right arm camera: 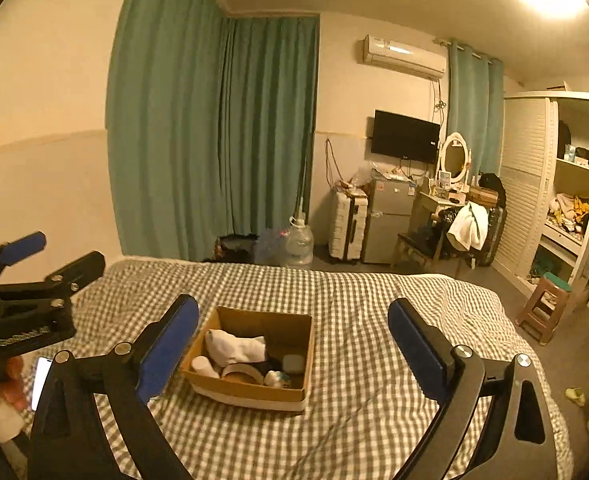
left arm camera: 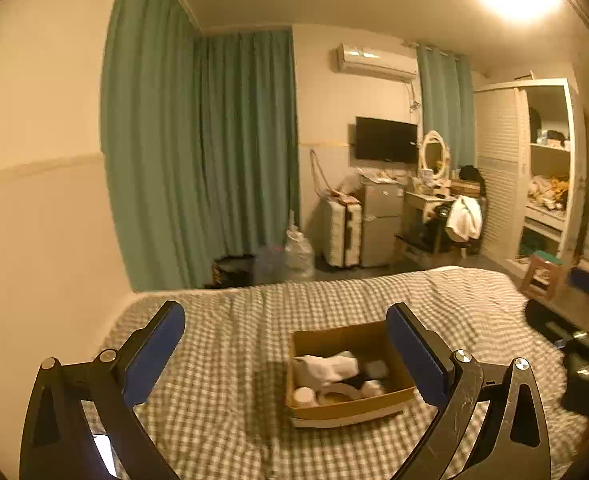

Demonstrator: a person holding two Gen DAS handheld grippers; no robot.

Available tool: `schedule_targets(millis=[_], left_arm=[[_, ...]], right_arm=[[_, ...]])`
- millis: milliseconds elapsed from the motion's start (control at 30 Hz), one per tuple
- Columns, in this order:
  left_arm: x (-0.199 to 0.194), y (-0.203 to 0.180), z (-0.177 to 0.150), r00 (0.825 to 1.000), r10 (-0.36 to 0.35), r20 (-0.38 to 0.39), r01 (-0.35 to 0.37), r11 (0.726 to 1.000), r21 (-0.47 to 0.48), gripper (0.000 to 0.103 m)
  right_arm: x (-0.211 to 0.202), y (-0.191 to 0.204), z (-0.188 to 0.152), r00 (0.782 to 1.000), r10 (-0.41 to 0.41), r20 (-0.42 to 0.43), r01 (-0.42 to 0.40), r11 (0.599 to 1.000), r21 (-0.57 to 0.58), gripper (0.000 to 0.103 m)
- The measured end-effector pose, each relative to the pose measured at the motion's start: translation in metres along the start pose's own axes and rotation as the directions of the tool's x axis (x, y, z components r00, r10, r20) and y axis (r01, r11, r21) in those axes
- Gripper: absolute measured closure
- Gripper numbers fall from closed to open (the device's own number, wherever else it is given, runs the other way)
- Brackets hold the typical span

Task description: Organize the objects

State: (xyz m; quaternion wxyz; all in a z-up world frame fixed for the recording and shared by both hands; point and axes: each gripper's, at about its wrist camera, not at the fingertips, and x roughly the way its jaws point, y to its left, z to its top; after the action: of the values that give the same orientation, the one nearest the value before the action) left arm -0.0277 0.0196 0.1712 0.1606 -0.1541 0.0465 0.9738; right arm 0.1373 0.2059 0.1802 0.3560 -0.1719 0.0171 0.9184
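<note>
An open cardboard box [left arm camera: 390,399] [right arm camera: 230,390] sits on the checked bed. In it lie white socks [left arm camera: 326,366] [right arm camera: 234,347], a tape roll [left arm camera: 340,392] [right arm camera: 241,372], a small white bottle [right arm camera: 204,366] and other small items. My left gripper [left arm camera: 286,344] is open and empty, held above the bed just short of the box; it also shows in the right wrist view [right arm camera: 50,256] at the far left. My right gripper [right arm camera: 294,336] is open and empty, above the bed to the right of the box; part of it shows in the left wrist view [left arm camera: 582,336].
The checked bed cover [left arm camera: 230,360] [right arm camera: 358,312] fills the foreground. The wall runs along the bed's left side. Beyond the foot are green curtains [right arm camera: 214,136], a water jug [right arm camera: 299,246], a suitcase, a small fridge, a dressing table, a wardrobe and a stool [right arm camera: 546,308].
</note>
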Motion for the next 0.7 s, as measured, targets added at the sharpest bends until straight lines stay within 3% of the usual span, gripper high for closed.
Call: schedule_targets(millis=[200,367,533,700], left_arm=[[-0.011,-0.003,-0.032,1.000,0.016,0.021,-0.016,1.000,0.007,0.000],[-0.005,0.002,-0.061,0.999,0.024,0.021,-0.023,0.999,-0.037,0.000],[-0.003,0.008,-0.096,0.997,0.074,0.003,-0.074,0.995,-0.071,0.000],[-0.001,0.011,-0.125,0.996,0.084,-0.004,-0.084,0.993,-0.080,0.000]], right_arm=[[-0.012,0.006,-0.033,0.998,-0.035,0.045,0.035,0.999,-0.010,0.004],[-0.009,-0.003,-0.069,0.999,0.002,0.053,-0.005,0.998,0.063,0.004],[-0.003,-0.005,-0.094,0.994,-0.065,0.093,0.060,0.997,0.056,0.004],[0.011,0.004,-0.120,0.997,-0.047,0.063,0.045,0.999,0.031,0.004]])
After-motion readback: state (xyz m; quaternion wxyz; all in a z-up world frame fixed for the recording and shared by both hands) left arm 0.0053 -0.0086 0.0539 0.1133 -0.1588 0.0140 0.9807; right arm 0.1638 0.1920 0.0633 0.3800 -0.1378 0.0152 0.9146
